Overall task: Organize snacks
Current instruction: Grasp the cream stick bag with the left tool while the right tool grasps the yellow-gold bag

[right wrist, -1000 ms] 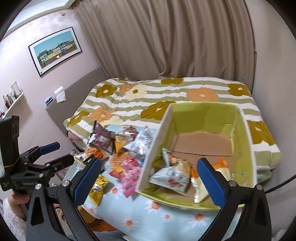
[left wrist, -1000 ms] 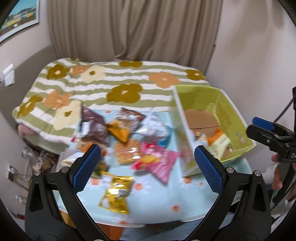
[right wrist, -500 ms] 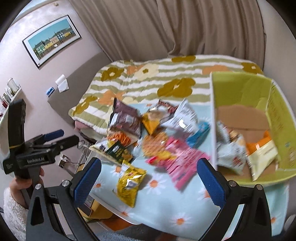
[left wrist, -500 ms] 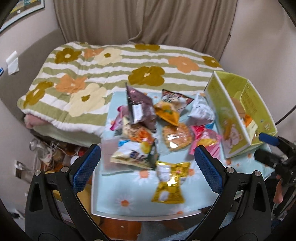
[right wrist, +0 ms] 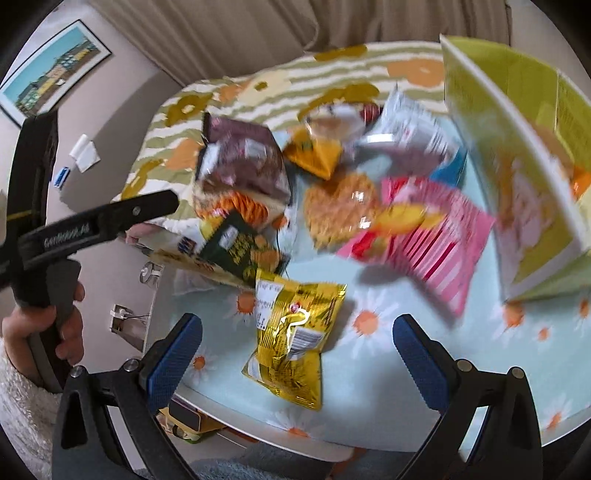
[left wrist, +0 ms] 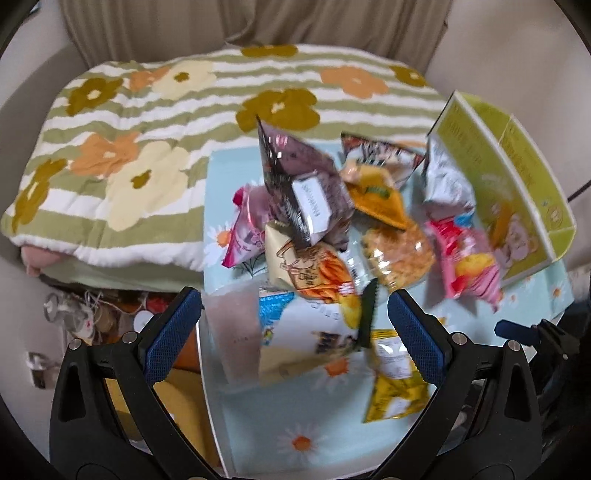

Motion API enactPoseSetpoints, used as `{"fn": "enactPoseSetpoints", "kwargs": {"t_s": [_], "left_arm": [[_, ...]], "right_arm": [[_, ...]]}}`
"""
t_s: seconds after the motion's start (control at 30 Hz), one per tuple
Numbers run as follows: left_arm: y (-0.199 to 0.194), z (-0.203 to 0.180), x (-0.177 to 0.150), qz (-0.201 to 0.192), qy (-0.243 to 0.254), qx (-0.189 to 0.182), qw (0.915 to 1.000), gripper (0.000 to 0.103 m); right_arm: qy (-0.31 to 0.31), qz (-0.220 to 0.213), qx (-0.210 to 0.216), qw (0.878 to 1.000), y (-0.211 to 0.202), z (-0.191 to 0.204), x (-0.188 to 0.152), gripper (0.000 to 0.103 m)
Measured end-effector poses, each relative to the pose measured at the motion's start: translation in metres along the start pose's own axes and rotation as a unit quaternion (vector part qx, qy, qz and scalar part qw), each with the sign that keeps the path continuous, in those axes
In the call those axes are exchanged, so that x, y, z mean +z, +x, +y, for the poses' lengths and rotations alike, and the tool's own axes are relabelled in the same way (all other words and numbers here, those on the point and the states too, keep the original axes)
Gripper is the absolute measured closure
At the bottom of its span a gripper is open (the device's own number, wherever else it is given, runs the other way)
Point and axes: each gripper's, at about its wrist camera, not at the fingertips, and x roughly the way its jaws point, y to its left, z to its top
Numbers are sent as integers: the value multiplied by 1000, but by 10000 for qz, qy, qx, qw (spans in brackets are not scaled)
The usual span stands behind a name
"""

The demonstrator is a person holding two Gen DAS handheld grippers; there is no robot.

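Several snack bags lie in a pile on a light blue daisy-print table [left wrist: 332, 439]. My left gripper [left wrist: 293, 341] is open and empty above a white and blue bag [left wrist: 306, 336] at the table's left edge. My right gripper [right wrist: 295, 356] is open and empty just above a gold bag [right wrist: 295, 336]. A pink bag [right wrist: 424, 236], a brown bag [right wrist: 243, 162] and an orange crisp bag [right wrist: 340, 206] lie beyond it. A yellow-green box [right wrist: 517, 155] stands on the right and shows in the left wrist view [left wrist: 491, 181] too.
A bed with a green striped flower blanket [left wrist: 122, 155] lies behind and left of the table. Curtains [right wrist: 295, 33] hang at the back. Clutter and cables [left wrist: 81, 310] sit on the floor left of the table. The left gripper's body [right wrist: 92, 221] reaches in at left.
Both grippers have come down and closer to the snack pile. The right gripper has swung left, from over the box to over the gold bag. Both stay open.
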Motion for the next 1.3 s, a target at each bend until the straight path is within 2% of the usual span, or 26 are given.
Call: {"fn": "enactPoseSetpoints", "kwargs": {"t_s": [0.23,0.53,0.8,0.97,1.0,1.03,1.1,1.23,1.3], "left_arm": [[39,4,1,328,81,-155,9993,3],[66,-1,-2,585,74,-437,9973,19],[71,-12,-2,573,211,-317,9976,23],[68,-12,-3,564,309,-165,9978,36],[68,-11,-3,575,288,-216,9977,42],[67,-10,-3,586,242,-342,9974,55],[65,-11,-5,556,284,-350,9974,57],[59,-12,-6,524,300,-365,9975,59],[53,-12,-8,458,280,-389,9978,59]], "right_arm": [[51,202,-149,9997,30,2,-10,0],[55,322,-288,9991,54,2,-11,0],[41,420,-338,9985,65,2,-15,11],[66,401,-326,9986,71,2,-19,16],[54,398,-328,9987,73,3,-19,16],[45,395,-324,9987,73,4,-19,16],[48,391,-313,9987,73,5,-19,17],[17,444,-281,9986,76,9,-18,27],[5,431,-296,9986,77,16,-18,28]]}}
